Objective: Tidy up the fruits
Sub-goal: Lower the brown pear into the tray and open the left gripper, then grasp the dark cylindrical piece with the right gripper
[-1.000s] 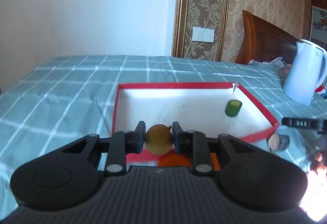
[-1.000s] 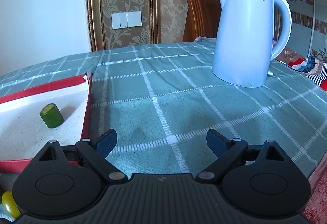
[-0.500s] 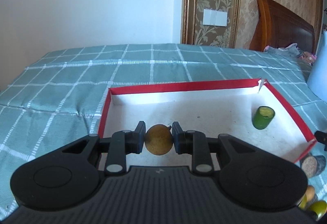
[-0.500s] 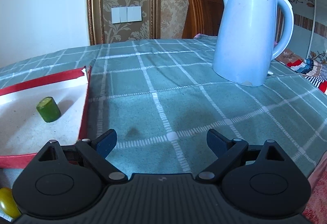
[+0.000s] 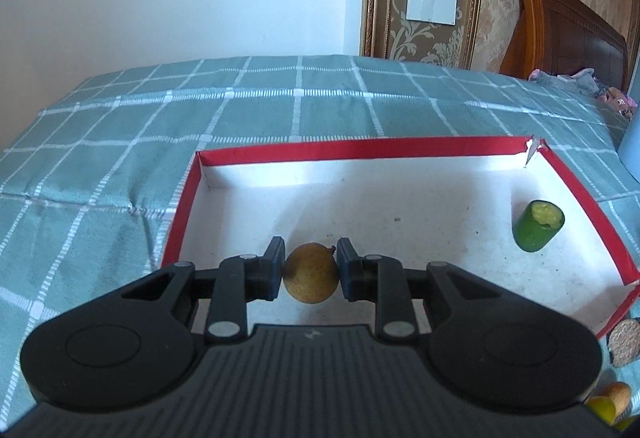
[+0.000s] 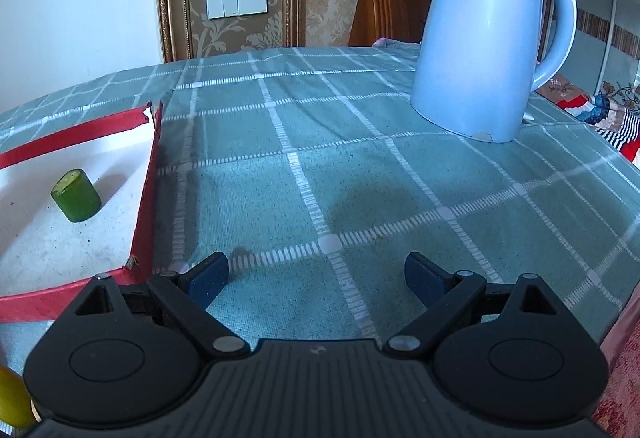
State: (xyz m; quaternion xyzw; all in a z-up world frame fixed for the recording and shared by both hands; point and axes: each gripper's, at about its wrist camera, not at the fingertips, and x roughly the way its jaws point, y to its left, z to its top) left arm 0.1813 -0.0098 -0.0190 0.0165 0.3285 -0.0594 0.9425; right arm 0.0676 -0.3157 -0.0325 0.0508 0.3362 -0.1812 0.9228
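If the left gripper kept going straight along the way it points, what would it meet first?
Probably the white floor of the red-rimmed box: the left gripper, shut on a brownish round fruit, tilts down over it, with nothing in between. Depth is unclear.

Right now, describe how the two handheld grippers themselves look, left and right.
Both are matte black plastic. The left gripper has two rounded lobes with circular recesses, triangular cut-outs, silver pivot pins, a ribbed body bearing a small pale logo, and dark fingers. The right gripper has the same build, with dark blue pads. No cables, hands or sleeves show.
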